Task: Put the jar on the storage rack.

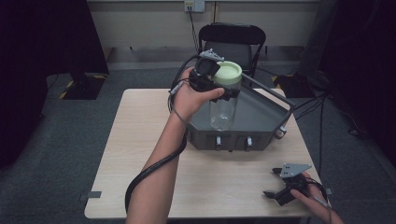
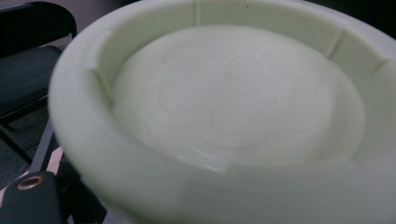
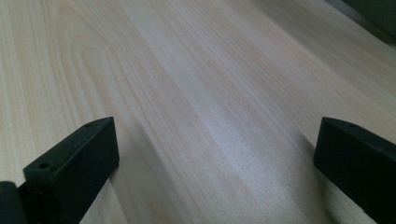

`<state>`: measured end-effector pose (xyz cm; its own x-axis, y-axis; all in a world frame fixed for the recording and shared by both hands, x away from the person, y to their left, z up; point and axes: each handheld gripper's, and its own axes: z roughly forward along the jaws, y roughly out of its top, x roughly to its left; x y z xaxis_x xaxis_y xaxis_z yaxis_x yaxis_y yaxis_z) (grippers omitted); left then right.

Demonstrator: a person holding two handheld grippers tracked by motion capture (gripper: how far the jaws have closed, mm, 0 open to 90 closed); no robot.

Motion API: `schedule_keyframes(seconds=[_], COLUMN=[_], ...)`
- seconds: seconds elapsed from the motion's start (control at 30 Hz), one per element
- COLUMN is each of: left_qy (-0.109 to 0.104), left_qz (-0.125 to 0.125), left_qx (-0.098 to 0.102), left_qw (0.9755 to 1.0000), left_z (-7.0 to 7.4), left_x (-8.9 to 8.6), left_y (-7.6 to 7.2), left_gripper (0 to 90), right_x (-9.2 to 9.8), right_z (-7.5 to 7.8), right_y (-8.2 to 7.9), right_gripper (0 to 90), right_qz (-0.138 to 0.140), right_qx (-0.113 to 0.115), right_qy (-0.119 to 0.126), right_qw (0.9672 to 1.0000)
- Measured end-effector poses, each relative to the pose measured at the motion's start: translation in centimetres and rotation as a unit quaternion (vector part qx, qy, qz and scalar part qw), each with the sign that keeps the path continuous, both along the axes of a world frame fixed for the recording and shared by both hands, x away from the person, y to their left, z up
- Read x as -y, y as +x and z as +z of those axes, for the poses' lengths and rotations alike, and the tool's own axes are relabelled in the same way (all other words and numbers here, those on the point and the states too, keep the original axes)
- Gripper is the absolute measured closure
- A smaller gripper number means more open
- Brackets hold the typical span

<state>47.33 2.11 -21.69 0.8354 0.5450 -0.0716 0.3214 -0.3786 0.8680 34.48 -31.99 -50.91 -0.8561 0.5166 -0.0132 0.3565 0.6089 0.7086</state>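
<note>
It looked like a lab or test room: a bare wooden worktop [image 1: 140, 154] stood on grey carpet [image 1: 56, 154], with black curtains [image 1: 42, 37] at both sides, a folding chair [image 1: 232, 39] and a wall socket [image 1: 194, 5] at the far wall.

A pale wooden counter [image 1: 140, 154] is standing on grey carpet. Beyond its far edge a black folding chair [image 1: 232, 39] is sitting with its back to the wall, and a cable is hanging from a socket [image 1: 194, 5] above it. Black curtains are closing off both sides of the room. Dark clips are sticking out at the counter's near left corner [image 1: 90, 195] and by its near right corner [image 1: 328, 191].
</note>
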Motion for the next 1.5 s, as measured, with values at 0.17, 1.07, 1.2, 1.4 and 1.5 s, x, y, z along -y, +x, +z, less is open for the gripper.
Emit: schedule_keyframes(seconds=[0.17,1.07,1.2,1.4,1.5], left_qy=[0.004,0.018,0.02,0.02,0.022], left_qz=[0.008,0.031,0.034,0.039,0.04], left_qx=[0.006,0.0,0.0,0.004,0.006], left_qw=[0.9999,0.9994,0.9992,0.999,0.9989], left_z=[-0.4,-4.1,-4.4,-4.8,-4.9], left_x=[0.7,3.9,4.1,4.4,4.7], left_y=[0.7,4.9,5.2,5.6,5.8], left_gripper=[10.6,10.6,10.6,10.7,10.7], right_x=[0.0,0.0,0.0,0.0,0.0], right_z=[0.0,0.0,0.0,0.0,0.0], right_y=[0.0,0.0,0.0,0.0,0.0], right_gripper=[0.0,0.0,0.0,0.0,0.0], right_qz=[0.0,0.0,0.0,0.0,0.0], right_qx=[-0.001,-0.001,-0.001,-0.001,-0.001], right_qy=[0.0,0.0,0.0,0.0,0.0], right_qw=[1.0,1.0,1.0,1.0,1.0])
